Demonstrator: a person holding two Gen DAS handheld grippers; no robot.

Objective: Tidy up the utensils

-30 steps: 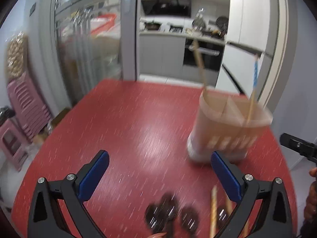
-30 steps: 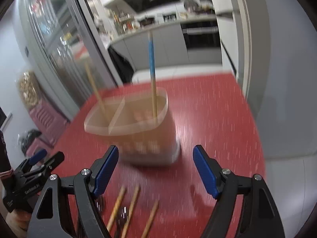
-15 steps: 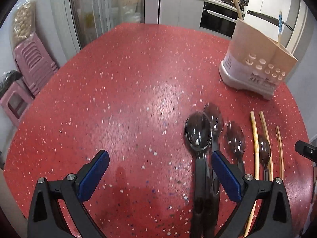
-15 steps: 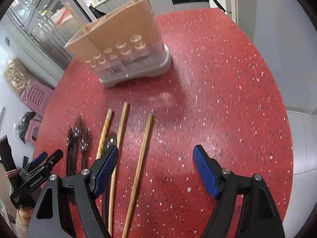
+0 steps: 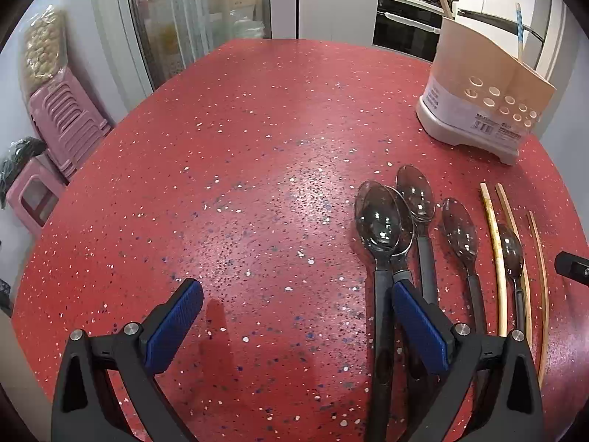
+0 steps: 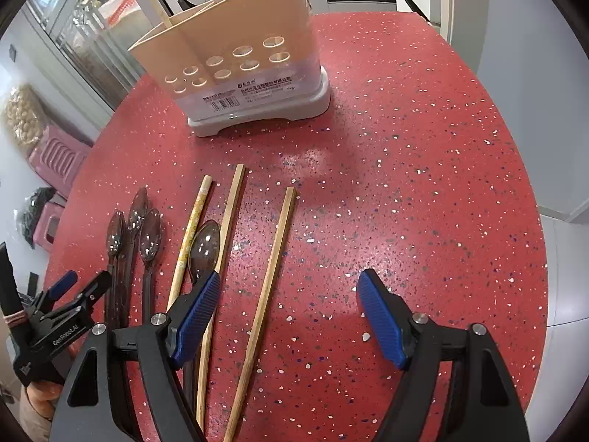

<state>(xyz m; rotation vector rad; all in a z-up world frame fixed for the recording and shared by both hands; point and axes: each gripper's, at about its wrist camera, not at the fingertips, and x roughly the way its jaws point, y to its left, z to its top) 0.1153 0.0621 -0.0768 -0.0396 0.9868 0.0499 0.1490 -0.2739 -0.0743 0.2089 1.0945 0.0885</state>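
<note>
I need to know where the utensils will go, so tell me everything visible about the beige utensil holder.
The utensil holder is a beige plastic caddy set upright in a pale grey drip base, standing on the red speckled table beyond the loose spoons and chopsticks. Its front wall has rows of round holes above a barcode label. A divider splits the inside. Two chopsticks already stand in it. Neither claw touches it.

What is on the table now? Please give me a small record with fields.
surface: red speckled table
holder: beige, upright at the far side, two chopsticks standing in it
spoons: five dark ones lying flat
chopsticks: three lying flat; one spoon lies among them
left gripper: open, empty, over the spoon handles
right gripper: open, empty, over the chopsticks
</note>
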